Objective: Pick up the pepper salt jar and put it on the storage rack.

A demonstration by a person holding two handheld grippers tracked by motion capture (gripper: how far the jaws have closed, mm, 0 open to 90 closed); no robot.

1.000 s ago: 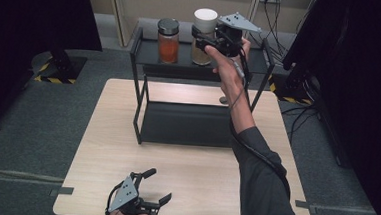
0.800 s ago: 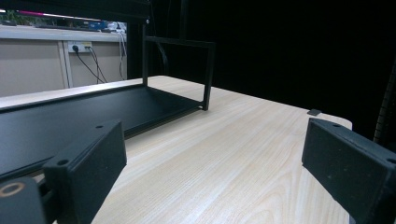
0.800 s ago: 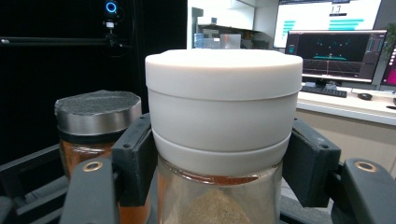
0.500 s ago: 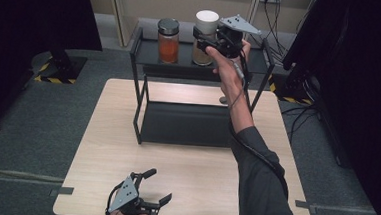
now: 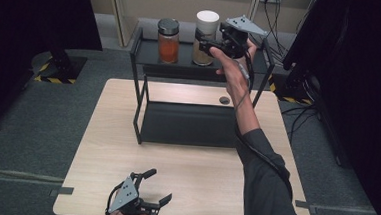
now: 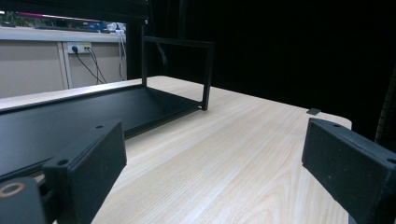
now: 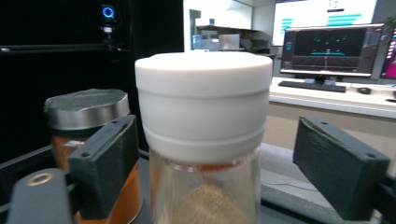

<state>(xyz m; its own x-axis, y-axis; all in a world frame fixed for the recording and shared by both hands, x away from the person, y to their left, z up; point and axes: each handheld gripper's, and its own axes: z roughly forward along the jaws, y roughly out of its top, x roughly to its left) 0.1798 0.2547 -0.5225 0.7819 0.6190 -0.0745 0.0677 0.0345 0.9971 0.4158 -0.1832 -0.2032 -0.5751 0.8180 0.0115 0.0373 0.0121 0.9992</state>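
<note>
A glass jar with a white lid (image 5: 206, 36) stands on the top shelf of a black metal rack (image 5: 141, 109), next to a jar of orange powder with a metal lid (image 5: 168, 40). My right gripper (image 5: 207, 47) is raised to the white-lidded jar. Its jaws have just been opening. In the right gripper view the jar (image 7: 203, 107) stands between the two pads with a gap on each side, and the orange jar (image 7: 86, 121) is behind at the left. My left gripper (image 5: 157, 186) rests open near the table's front edge, with nothing between its jaws (image 6: 224, 168).
The rack's low shelf (image 6: 70, 116) lies on the wooden table (image 5: 190, 167), with the top shelf on thin posts above it. A small dark round disc (image 5: 224, 100) sits on the table behind the rack. Cables and dark screens surround the table.
The right gripper's jaws have spread away from the white-lidded jar, which stays on the top shelf. The right hand barely shifted. The left gripper has not moved.
</note>
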